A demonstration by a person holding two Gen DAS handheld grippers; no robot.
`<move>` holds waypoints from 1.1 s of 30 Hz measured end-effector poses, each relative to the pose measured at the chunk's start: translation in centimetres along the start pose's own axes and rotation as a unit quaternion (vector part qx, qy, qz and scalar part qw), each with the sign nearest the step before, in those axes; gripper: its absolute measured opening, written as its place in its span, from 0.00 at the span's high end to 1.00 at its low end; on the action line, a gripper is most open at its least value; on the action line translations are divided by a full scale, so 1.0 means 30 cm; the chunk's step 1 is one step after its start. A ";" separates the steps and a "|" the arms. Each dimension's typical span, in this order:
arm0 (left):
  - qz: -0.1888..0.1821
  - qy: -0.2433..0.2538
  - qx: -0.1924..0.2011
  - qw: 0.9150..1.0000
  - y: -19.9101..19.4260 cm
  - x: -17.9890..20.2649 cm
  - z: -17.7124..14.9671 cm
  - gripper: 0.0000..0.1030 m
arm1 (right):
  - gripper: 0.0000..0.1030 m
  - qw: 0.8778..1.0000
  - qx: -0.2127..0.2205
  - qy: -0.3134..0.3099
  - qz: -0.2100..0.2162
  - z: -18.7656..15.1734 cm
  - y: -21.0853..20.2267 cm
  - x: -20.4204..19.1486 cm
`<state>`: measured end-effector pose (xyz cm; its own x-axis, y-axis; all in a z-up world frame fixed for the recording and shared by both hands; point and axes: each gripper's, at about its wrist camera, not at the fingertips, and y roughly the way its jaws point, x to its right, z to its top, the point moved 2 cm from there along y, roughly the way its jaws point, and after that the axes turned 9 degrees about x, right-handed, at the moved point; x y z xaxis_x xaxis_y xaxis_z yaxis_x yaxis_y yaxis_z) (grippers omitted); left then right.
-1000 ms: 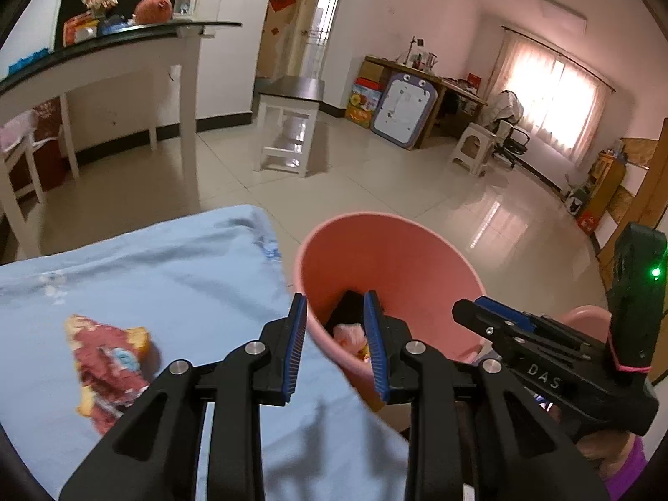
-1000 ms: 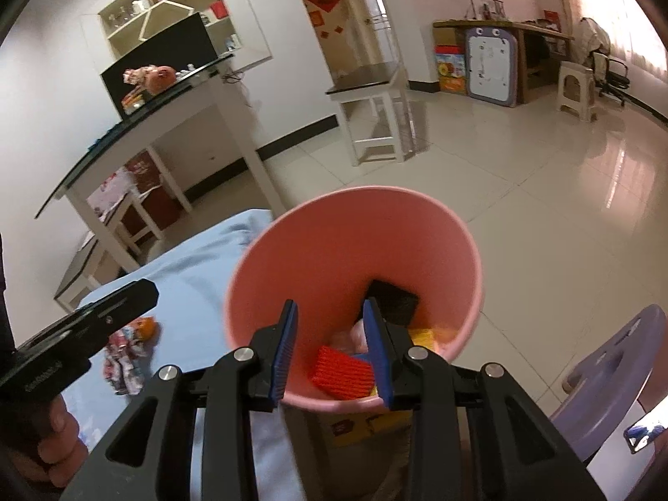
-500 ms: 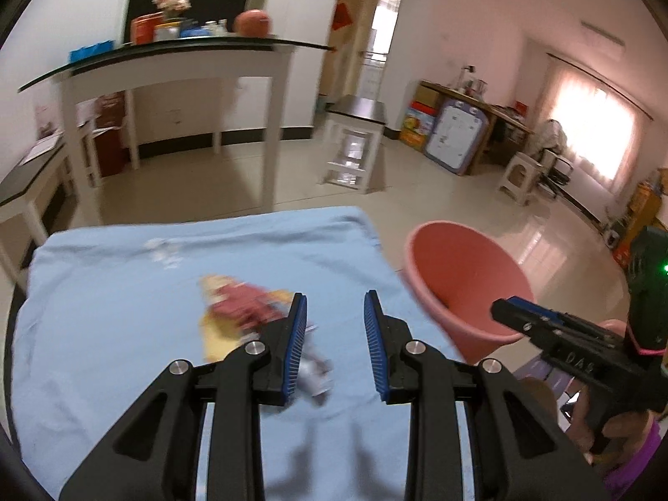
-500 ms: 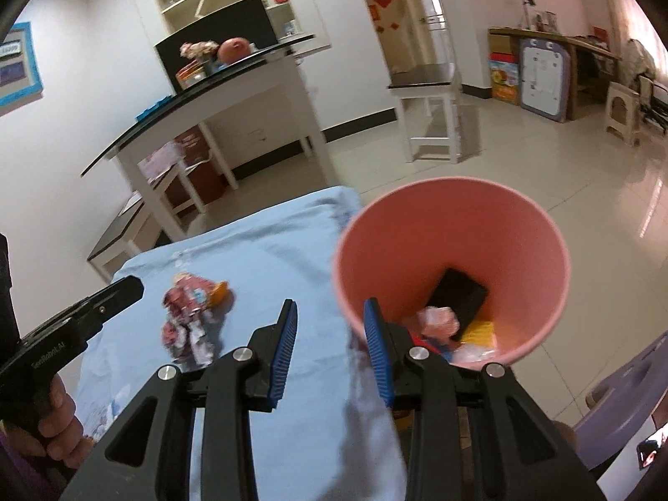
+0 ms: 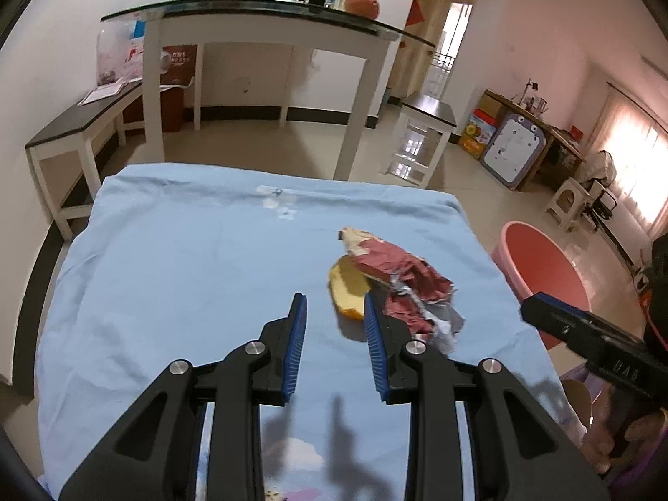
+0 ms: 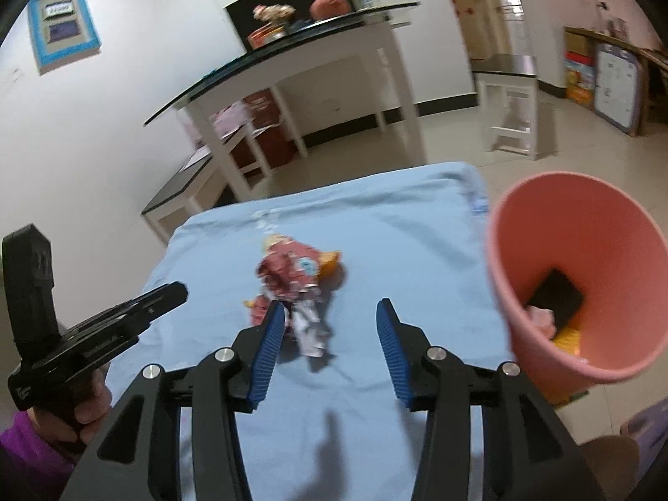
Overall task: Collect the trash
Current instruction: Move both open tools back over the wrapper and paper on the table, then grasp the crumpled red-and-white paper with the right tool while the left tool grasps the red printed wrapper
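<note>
Beside cloth: pink bin (image 6: 538,225) | holds black block (image 6: 555,292), scraps

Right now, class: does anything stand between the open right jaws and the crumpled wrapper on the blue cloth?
Nothing visible does. The right gripper hangs open just short of the crumpled wrapper, with only bare blue cloth between. The pink bin stands off to its right, beside the table edge.

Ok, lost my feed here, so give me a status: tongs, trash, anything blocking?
Left tongs open, empty. Right tongs open, empty. Crumpled wrapper and orange peel lie on the blue cloth; pink bin beside table. Nothing blocking.
</note>
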<state>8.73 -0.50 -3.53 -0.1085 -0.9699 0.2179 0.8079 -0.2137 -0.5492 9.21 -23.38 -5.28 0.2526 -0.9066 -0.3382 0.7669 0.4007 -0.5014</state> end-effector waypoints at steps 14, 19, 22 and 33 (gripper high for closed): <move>0.001 -0.025 -0.012 1.000 0.041 -0.075 -0.021 0.72 | 0.51 0.997 -0.069 0.018 0.023 -0.027 0.242 -0.048; 0.002 -0.029 -0.017 0.999 0.057 -0.079 -0.028 0.72 | 0.86 0.995 -0.089 0.024 0.040 -0.051 0.277 -0.059; 0.001 -0.026 -0.017 1.000 0.059 -0.076 -0.033 0.73 | 0.92 0.995 -0.088 0.020 0.044 -0.057 0.264 -0.062; -0.018 -0.020 -0.038 0.999 0.086 -0.021 -0.037 0.73 | 0.92 0.997 -0.065 0.039 -0.007 -0.053 0.072 0.026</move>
<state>10.23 -0.57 -5.98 -0.1129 -0.9562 0.2701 0.7571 -0.2588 -0.5999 10.13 -23.03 -7.88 0.1909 -0.9011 -0.3893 0.6853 0.4063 -0.6044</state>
